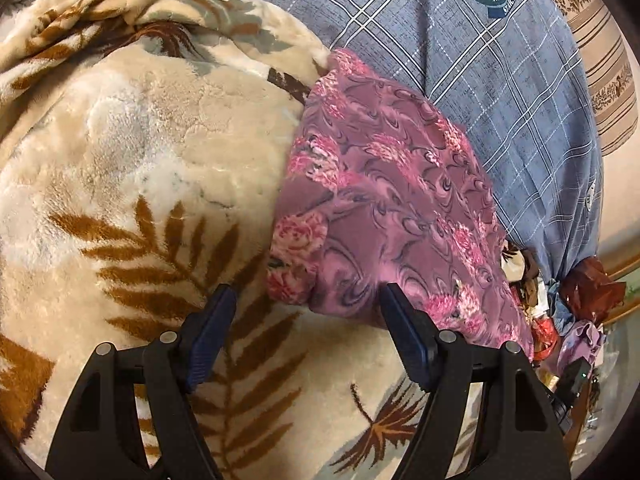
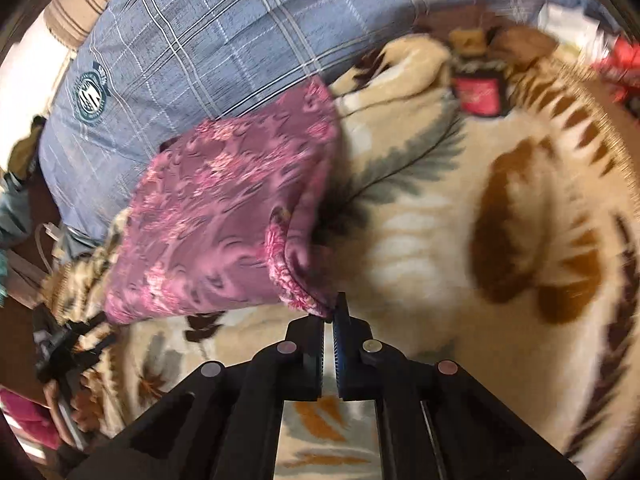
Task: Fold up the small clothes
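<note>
a cream plush blanket (image 1: pixel 152 152) with brown leaf prints covers the bed, with a blue plaid pillow (image 1: pixel 480 80) at the far side. a purple floral garment (image 1: pixel 384 208) lies on the blanket, against the pillow. the left tongs (image 1: pixel 308 304) hover wide apart at its near edge, gripping nothing. the right tongs (image 2: pixel 330 312) are pinched closed on the garment's near corner.

You've got one purple floral garment (image 1: pixel 384 200), one cream leaf-print blanket (image 1: pixel 140 160) under it, and one blue plaid pillow (image 1: pixel 460 60) behind. Two grippers: left gripper (image 1: pixel 308 296), right gripper (image 2: pixel 331 314). The clutter pile's too jumbled to count.
</note>
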Motion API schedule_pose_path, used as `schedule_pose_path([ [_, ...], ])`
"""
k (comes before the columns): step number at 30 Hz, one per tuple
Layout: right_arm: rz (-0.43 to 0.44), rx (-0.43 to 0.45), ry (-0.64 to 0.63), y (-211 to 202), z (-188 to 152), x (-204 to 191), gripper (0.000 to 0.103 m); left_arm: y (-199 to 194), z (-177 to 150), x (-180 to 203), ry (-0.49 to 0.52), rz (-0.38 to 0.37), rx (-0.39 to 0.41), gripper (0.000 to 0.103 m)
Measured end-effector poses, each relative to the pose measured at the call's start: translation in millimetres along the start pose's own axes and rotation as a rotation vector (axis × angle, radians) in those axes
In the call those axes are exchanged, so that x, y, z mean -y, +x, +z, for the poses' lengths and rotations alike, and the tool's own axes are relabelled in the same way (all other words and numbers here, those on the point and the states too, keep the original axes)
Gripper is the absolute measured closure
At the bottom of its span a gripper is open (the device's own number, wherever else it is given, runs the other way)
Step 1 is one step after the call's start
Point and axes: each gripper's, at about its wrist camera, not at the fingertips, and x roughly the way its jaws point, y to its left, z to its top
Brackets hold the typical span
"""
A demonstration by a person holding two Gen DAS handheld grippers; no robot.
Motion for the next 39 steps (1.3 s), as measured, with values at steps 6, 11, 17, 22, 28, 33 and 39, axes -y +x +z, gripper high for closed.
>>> schedule_pose_path([
  [6,-0.043,0.010,-0.038,2.0,0.6,-4.8,0.099,3.5,-1.1,10.3,0.055,0.053,0.021,0.035],
  [11,0.019,0.049,-0.004,4.6,1.9,2.0,0.079,7.3,0.6,14.3,0.067,0.012,0.018,0.079],
  [17,0.102,0.038,0.014,-5.1,1.9,7.5,0.100,-35.1,7.3,15.4,0.068,-0.086,0.056,0.090],
  [22,0.178,0.058,-0.033,-78.8,-29.9,-8.2,0.100,-107.3,-17.0,6.5,0.027,-0.141,0.062,0.090],
  [28,0.137,-0.127,-0.012,-76.5,-120.3,3.3,0.099,-86.5,-88.7,-63.3,-0.051,0.009,-0.110,0.089],
  [33,-0.065,-0.139,-0.033,-54.3,-126.7,-4.1,0.082,-96.8,-94.0,-71.8,-0.077,-0.011,-0.059,0.080],
  [39,-0.165,-0.006,-0.038,-103.3,-122.2,-17.1,0.056,-117.4,-107.8,-76.0,-0.080,0.029,0.016,0.063],
])
